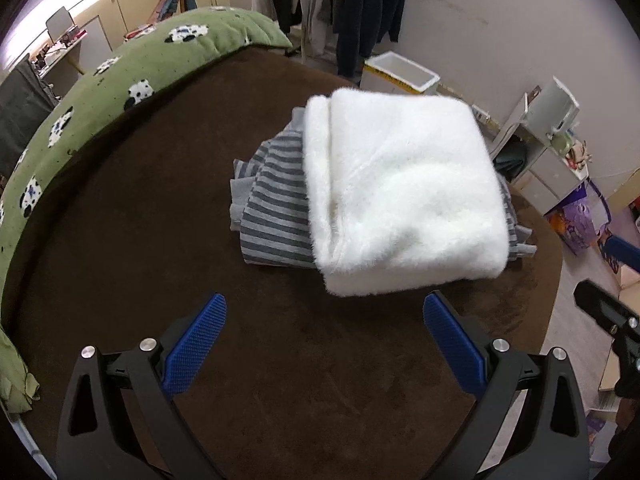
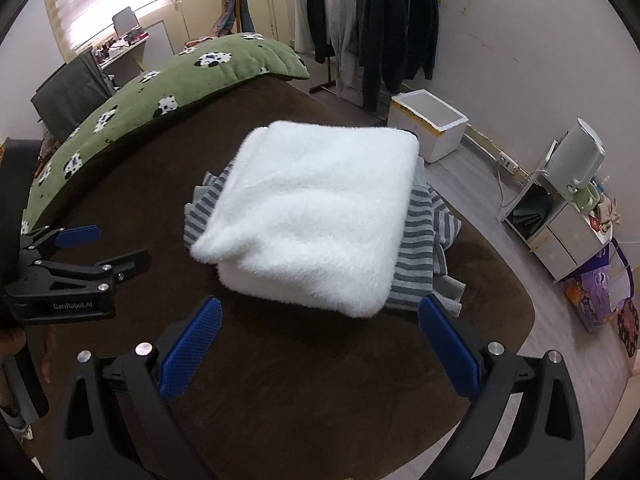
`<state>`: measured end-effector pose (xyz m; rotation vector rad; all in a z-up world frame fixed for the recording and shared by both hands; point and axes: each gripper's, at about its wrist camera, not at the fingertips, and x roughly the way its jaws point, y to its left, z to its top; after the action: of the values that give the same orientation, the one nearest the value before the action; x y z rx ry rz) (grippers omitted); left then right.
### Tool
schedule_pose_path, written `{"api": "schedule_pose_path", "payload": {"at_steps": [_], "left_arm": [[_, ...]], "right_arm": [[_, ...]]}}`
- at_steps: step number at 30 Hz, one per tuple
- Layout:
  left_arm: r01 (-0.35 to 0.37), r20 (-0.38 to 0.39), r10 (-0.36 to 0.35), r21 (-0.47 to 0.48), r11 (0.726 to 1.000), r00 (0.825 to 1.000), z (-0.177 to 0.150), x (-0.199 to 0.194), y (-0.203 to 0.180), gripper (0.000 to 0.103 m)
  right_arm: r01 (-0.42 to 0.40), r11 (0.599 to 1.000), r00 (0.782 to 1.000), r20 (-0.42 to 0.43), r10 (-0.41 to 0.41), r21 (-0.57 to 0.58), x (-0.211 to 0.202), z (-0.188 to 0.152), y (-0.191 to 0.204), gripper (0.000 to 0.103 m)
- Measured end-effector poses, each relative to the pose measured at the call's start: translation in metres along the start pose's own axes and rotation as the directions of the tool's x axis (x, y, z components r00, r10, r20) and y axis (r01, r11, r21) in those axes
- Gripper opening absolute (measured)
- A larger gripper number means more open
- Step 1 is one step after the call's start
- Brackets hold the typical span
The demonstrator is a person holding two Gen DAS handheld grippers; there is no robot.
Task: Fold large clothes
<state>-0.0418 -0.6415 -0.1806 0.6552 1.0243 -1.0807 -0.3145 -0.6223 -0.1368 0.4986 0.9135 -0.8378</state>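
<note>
A fluffy white garment [image 1: 404,192] [image 2: 316,216] lies folded into a thick square on top of a grey striped garment [image 1: 272,208] [image 2: 420,256], both on the dark brown bed cover [image 1: 280,380] [image 2: 300,380]. My left gripper [image 1: 325,308] stands open just short of the white bundle's near edge, with nothing between its blue pads [image 1: 192,348]. My right gripper [image 2: 320,312] is open too, empty, close to the bundle's near corner. The left gripper [image 2: 108,248] also shows at the left of the right wrist view.
A green panda-print quilt [image 1: 100,92] [image 2: 168,84] runs along the far left of the bed. Beyond the bed stand a white foam box [image 2: 430,128], a rack of hanging clothes [image 2: 372,20] and a low cabinet [image 2: 568,232]. The bed's right edge drops to the wooden floor.
</note>
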Motion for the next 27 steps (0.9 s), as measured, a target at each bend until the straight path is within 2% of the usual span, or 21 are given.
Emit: {"api": "schedule_pose_path", "payload": {"at_steps": [8, 22, 27], "left_arm": [[0.000, 0.015, 0.000, 0.022, 1.000, 1.000, 0.018, 0.017, -0.004, 0.097], [-0.014, 0.025, 0.013, 0.021, 1.000, 1.000, 0.014, 0.024, -0.007, 0.097], [-0.019, 0.011, 0.018, 0.093, 0.995, 1.000, 0.011, 0.018, -0.019, 0.097]], "right_arm": [[0.013, 1.000, 1.000, 0.023, -0.013, 0.021, 0.019, 0.011, -0.012, 0.097], [0.012, 0.999, 1.000, 0.028, -0.013, 0.033, 0.024, 0.008, -0.011, 0.097], [-0.010, 1.000, 1.000, 0.001, 0.010, -0.020, 0.017, 0.008, -0.009, 0.097]]}}
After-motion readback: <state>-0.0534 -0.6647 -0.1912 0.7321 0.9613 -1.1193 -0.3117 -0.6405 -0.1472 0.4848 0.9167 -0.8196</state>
